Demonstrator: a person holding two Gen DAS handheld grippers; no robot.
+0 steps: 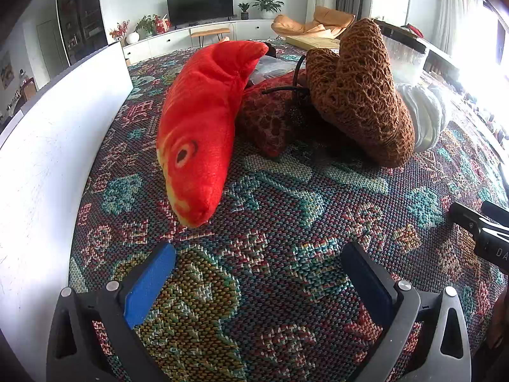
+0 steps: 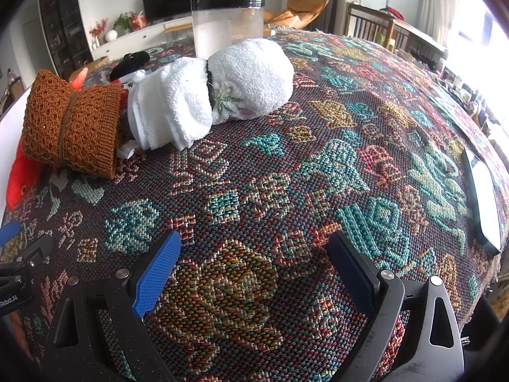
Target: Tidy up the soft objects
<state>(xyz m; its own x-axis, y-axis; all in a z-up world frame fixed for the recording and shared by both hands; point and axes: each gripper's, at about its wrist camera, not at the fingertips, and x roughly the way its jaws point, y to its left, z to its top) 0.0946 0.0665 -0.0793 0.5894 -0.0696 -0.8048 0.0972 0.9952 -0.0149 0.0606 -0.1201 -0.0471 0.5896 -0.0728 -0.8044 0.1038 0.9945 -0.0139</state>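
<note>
Pre-grasp, judging by layout: left gripper (image 1: 259,273) & right gripper (image 2: 254,265) both spread, empty. Next prob: reach plush fish (image 1: 197,127), beside brown knit roll (image 1: 359,95).

Patterned woven cloth (image 2: 318,146) underneath — busy load on top.
Resting there: red plush fish (image 1: 197,121), brown knit bundle (image 2: 71,127), white towel roll (image 2: 216,92), clear jar (image 2: 227,25) — all clustered together.

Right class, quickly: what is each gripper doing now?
Left gripper: jaws open, holding nothing.
Right gripper: jaws open, holding nothing.
</note>
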